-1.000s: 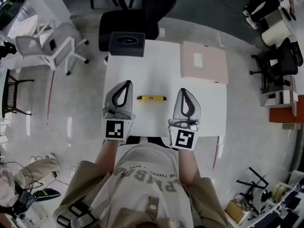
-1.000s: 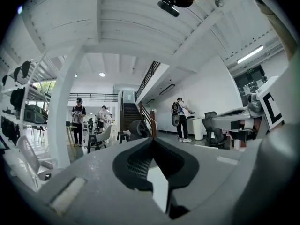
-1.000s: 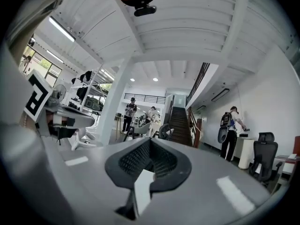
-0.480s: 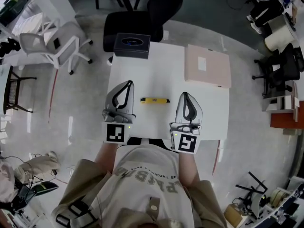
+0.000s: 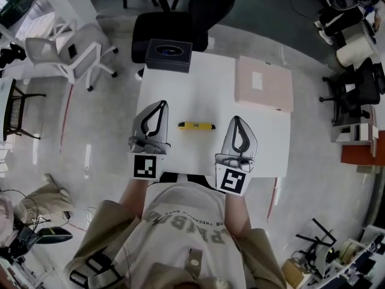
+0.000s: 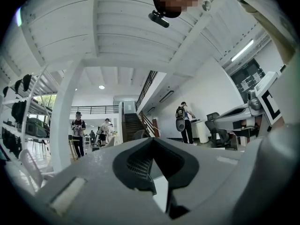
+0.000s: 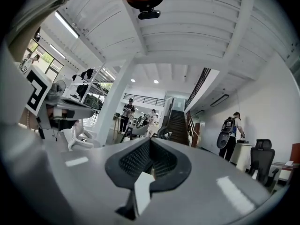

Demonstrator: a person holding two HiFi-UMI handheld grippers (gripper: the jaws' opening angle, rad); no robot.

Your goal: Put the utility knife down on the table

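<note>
One utility knife point(image 5: 194, 126), yellow body with a black end, lies flat on the white surface point(image 5: 198, 89), long axis parallel to the near edge, roughly mid-width and closer to the near edge than the far one. Nothing touches it. Well in from every edge, so I judge there's no risk of it sliding off, and the put-down looks done.

Left claw point(image 5: 160, 105) sits near the knife's left end, right claw point(image 5: 237, 120) near its right end, both apart from it. Both are clenched on nothing: each gripper view shows the jaws closed together with only the room beyond. They point away from the person over the near edge, which reads as a neutral parked pose.

Black box point(image 5: 169, 55) occupies the far left corner and a flat pink carton point(image 5: 263, 83) the far right corner, both clear of the work zone.

Writing: white label point(image 5: 257, 81) on the carton is too small to read, and the box-top logo is unreadable. Each claw's cube carries a black-and-white square marker point(image 5: 146, 167), with no text. Shirt lettering is upside down and folded, not reliably legible.
</note>
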